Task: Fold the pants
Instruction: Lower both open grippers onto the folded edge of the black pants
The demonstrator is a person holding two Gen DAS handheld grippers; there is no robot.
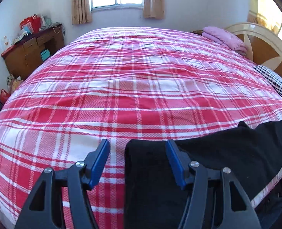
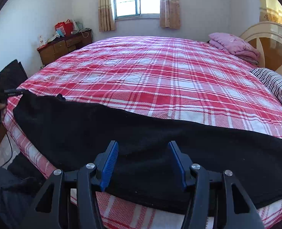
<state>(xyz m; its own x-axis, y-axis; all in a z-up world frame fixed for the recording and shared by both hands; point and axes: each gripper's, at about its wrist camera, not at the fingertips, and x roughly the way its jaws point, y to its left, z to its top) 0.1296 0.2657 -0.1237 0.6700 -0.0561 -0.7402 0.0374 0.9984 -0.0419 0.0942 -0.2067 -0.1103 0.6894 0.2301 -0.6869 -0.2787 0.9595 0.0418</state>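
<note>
A wide bed point(image 1: 141, 80) under a red-and-white plaid cover fills both views, its wooden headboard point(image 1: 270, 53) on the right; black pants point(image 2: 141, 143) lie stretched flat along its near edge, running left to right. A pink folded blanket point(image 2: 234, 44) rests at the far right corner, a striped pillow point(image 2: 280, 84) nearer on the right; a cluttered wooden desk point(image 1: 32, 51) stands far left. The right gripper point(image 2: 142, 148) hovers over the middle of the pants, jaws about half open, gripping nothing; the left gripper point(image 1: 139, 148) sits at the pants' left end, jaws likewise parted and empty, the cloth's edge lying between its blue fingers point(image 1: 100, 162), apart from both pads.
</note>
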